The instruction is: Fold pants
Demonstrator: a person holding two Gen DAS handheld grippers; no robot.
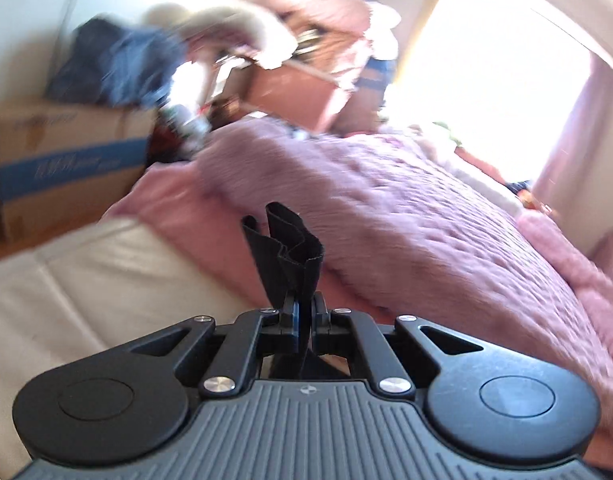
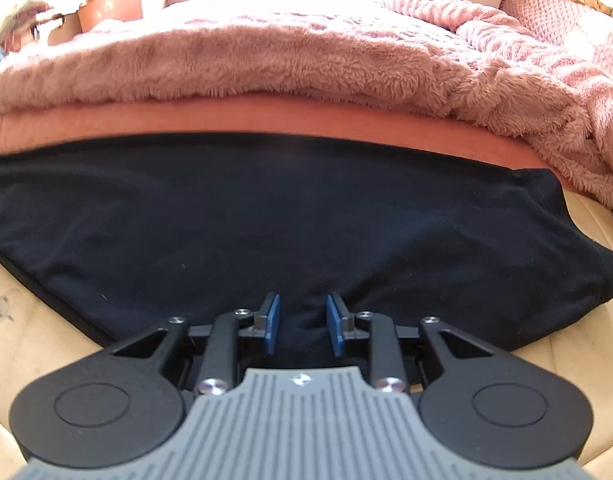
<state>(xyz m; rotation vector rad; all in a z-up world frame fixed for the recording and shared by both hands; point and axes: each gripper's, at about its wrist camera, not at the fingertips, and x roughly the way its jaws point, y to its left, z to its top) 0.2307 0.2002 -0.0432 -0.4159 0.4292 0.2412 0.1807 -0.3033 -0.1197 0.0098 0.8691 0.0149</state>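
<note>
My left gripper [image 1: 305, 312] is clamped tight on a bunched edge of the black soft-knit pants [image 1: 284, 256]; a crumpled tuft of the fabric sticks up past the fingertips and more trails down between the jaws toward the gripper body. The left wrist view is tilted and smeared w/ blur. Behind the tuft I see the fluffy pink plush blanket [image 1: 406, 208] on the bed, a cream sheet [image 1: 90, 280] below it, and a brown cardboard box w/ a blue band [image 1: 66, 156] at left, dark blue clothing heaped on top. Further back is prob. a person in pink, too blurred to be sure.

My right gripper [image 2: 302, 328] has its jaws partly apart, blue pads [image 2: 271, 322] showing. It's pointed down at the pants [image 2: 266, 216], which lie spread flat across the right wrist view, on the cream sheet [image 2: 30, 344] at the bed's near edge. A small fold of the dark cloth sits between the pads, but I can't tell if they actually press on it. Beyond the pants runs a salmon-pink sheet strip [image 2: 266, 120], then the plush blanket [image 2: 246, 64], and a quilted pink pillow [image 2: 546, 16] at far right.
</note>
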